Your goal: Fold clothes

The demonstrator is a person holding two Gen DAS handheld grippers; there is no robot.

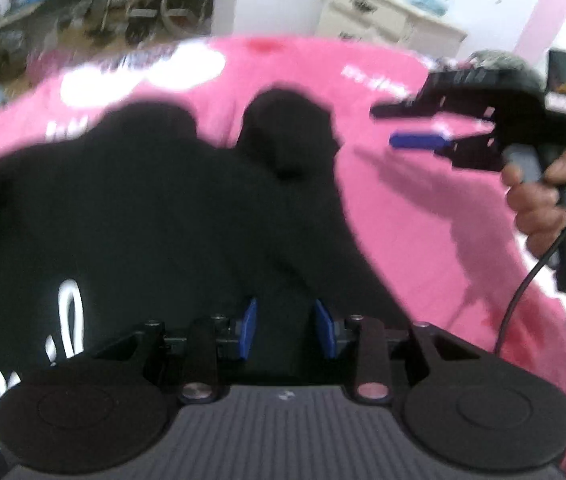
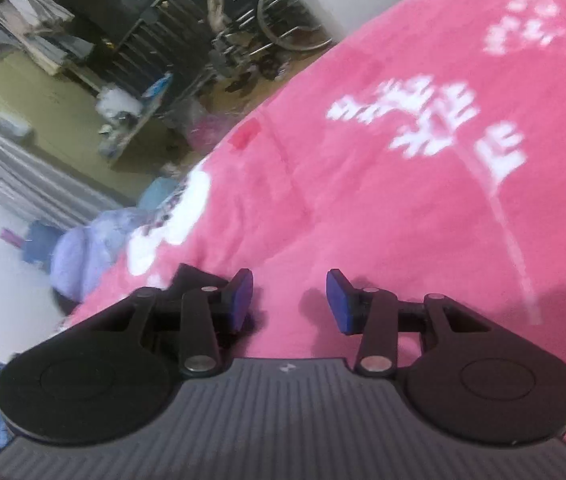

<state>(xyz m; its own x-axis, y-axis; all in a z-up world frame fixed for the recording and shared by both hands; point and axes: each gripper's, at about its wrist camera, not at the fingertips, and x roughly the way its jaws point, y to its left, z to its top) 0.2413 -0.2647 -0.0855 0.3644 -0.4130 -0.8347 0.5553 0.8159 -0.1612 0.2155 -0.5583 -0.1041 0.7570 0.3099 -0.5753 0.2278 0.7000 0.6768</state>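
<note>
A black garment point(image 1: 143, 208) with white script lies spread on a pink blanket point(image 1: 423, 240) in the left wrist view. My left gripper point(image 1: 287, 326) is low over its near part. A fold of the black cloth runs up between its blue pads point(image 1: 249, 328), which press on it. My right gripper point(image 1: 415, 124) hovers over bare blanket to the right of the garment, held by a hand point(image 1: 535, 200). In the right wrist view my right gripper point(image 2: 291, 302) stands open above the pink blanket point(image 2: 403, 200), with nothing between its fingers.
A white dresser point(image 1: 387, 16) stands behind the bed. Past the bed's edge, a wheelchair point(image 2: 283, 20), cluttered shelves point(image 2: 43, 32) and a lavender cloth heap point(image 2: 83, 248) crowd the floor. A cable point(image 1: 523, 292) hangs from the right gripper's handle.
</note>
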